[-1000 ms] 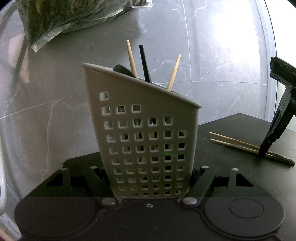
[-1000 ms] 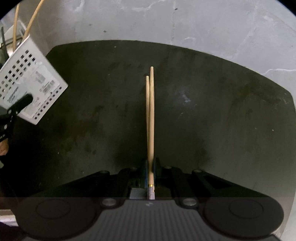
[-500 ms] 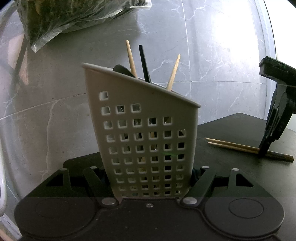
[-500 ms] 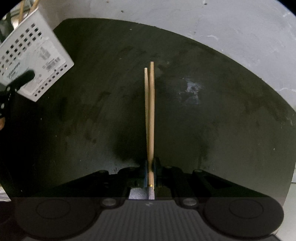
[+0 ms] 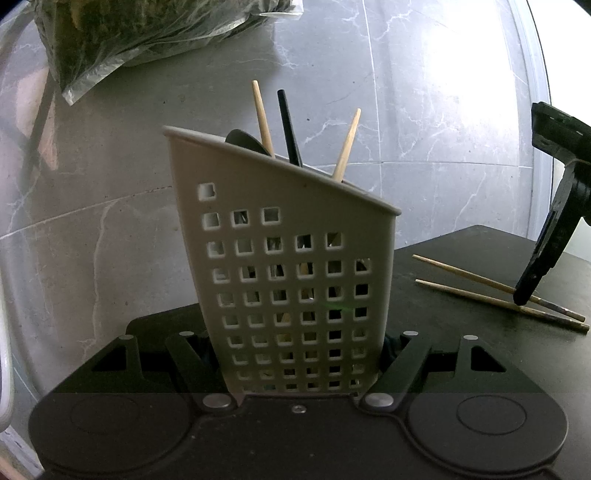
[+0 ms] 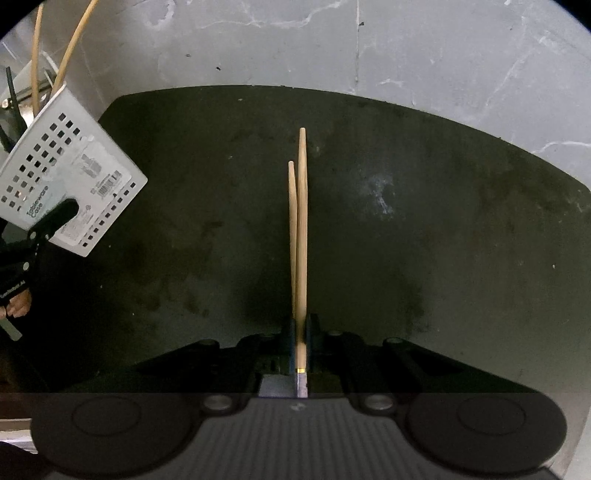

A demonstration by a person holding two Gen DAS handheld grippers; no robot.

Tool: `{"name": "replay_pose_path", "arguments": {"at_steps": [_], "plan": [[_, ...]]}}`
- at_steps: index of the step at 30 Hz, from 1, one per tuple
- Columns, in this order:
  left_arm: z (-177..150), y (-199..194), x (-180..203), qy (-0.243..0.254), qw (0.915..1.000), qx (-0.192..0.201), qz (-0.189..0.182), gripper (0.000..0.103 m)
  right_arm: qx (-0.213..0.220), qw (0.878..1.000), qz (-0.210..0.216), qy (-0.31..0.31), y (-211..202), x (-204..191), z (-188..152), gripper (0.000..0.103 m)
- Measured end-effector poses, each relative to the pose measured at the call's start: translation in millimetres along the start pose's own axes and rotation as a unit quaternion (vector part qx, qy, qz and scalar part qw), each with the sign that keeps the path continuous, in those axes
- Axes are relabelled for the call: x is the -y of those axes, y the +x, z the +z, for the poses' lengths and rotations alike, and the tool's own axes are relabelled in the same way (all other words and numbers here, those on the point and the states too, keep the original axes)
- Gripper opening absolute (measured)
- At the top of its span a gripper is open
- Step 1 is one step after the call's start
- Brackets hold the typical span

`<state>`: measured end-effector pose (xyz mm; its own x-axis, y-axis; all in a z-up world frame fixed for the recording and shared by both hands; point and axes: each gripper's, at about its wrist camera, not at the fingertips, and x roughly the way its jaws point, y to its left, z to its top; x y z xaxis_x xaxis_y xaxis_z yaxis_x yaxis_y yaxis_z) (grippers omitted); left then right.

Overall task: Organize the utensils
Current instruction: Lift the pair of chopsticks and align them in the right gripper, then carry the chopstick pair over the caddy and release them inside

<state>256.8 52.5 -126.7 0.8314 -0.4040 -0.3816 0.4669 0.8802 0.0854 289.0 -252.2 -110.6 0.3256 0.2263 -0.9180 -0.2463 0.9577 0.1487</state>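
My left gripper (image 5: pixel 301 363) is shut on the base of a grey perforated utensil holder (image 5: pixel 288 266), which stands upright with two wooden chopsticks, a black stick and a dark spoon in it. The holder also shows in the right wrist view (image 6: pixel 70 184). My right gripper (image 6: pixel 301 328) is shut on a pair of wooden chopsticks (image 6: pixel 300 229) that point forward over the black mat (image 6: pixel 424 240). In the left wrist view the chopsticks (image 5: pixel 491 291) are lifted at the gripped end, under the right gripper's fingers (image 5: pixel 535 273).
The black mat (image 5: pixel 461 258) lies on a grey marble floor (image 5: pixel 92 206). A clear plastic bag of green stuff (image 5: pixel 140 33) lies at the far left. A hand shows at the left edge of the right wrist view (image 6: pixel 16 306).
My right gripper has lifted the chopsticks' gripped end a little off the mat and tilted. The holder and my left gripper have stayed put.
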Motion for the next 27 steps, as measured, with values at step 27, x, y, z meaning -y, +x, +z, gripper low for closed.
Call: {"name": "replay_pose_path", "arguments": {"at_steps": [27], "plan": [[0,-1,0,-0.001,1.0,0.001,0.001,0.077,-0.049,0.994,-0.041,-0.083,17,-26,14,0.005]]}}
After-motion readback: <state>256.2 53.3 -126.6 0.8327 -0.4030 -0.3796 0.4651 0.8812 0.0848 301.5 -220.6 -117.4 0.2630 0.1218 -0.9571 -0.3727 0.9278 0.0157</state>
